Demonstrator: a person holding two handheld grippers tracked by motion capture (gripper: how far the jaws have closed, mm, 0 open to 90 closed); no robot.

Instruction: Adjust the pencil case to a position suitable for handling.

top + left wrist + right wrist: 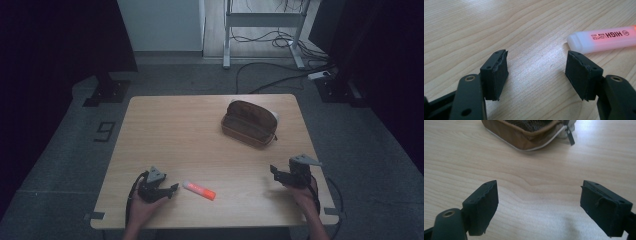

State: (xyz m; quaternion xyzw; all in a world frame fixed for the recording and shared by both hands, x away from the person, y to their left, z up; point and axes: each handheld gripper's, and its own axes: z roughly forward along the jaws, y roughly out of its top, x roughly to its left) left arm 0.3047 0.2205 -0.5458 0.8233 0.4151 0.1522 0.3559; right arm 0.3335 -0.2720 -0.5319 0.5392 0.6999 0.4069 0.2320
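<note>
Highlighter is lying near your left tongs, which are gaping wide and empty for a grab. Your right tongs are idling wide, facing the open pouch far across the tabletop.

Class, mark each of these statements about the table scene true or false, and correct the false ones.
1. The highlighter lies on the table near the left tool. True.
2. The pencil case is zipped shut. False: it lies open.
3. The left tool grips the highlighter. False: its jaws are open, with the highlighter just beyond them.
4. The right tool is open and holds nothing. True.
5. The pencil case lies farther from the person than the highlighter. True.
</note>
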